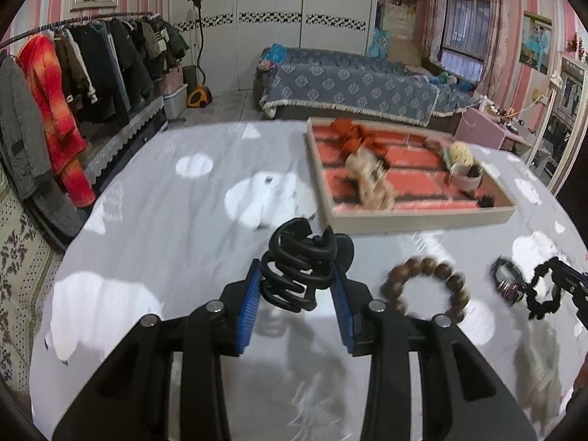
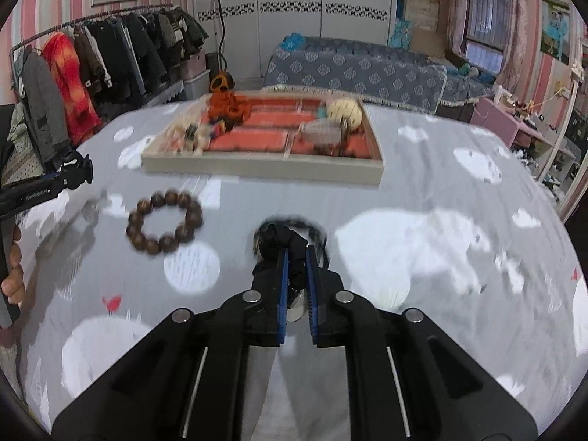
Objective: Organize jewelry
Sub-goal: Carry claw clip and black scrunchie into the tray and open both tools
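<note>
In the left wrist view my left gripper [image 1: 296, 275] is shut on a black claw hair clip [image 1: 299, 268], held between the blue pads above the bedsheet. To its right a brown wooden bead bracelet [image 1: 422, 286] lies on the sheet, and it shows in the right wrist view as bracelet [image 2: 165, 220]. My right gripper [image 2: 296, 257] is shut on a black scrunchie [image 2: 283, 242], lifted off the sheet. A dark hair tie [image 2: 316, 228] lies blurred just beyond it. From the left, the right gripper [image 1: 562, 275] and scrunchie [image 1: 531, 299] appear at the far right edge.
A beige tray [image 1: 422, 220] with red compartments sits further back on the grey patterned sheet, holding an orange bow [image 1: 352, 136], a beige hair piece [image 1: 371, 180] and a yellow round item [image 1: 461, 152]. A person's hand [image 2: 14, 268] holds the left gripper. A clothes rack stands left, a bed behind.
</note>
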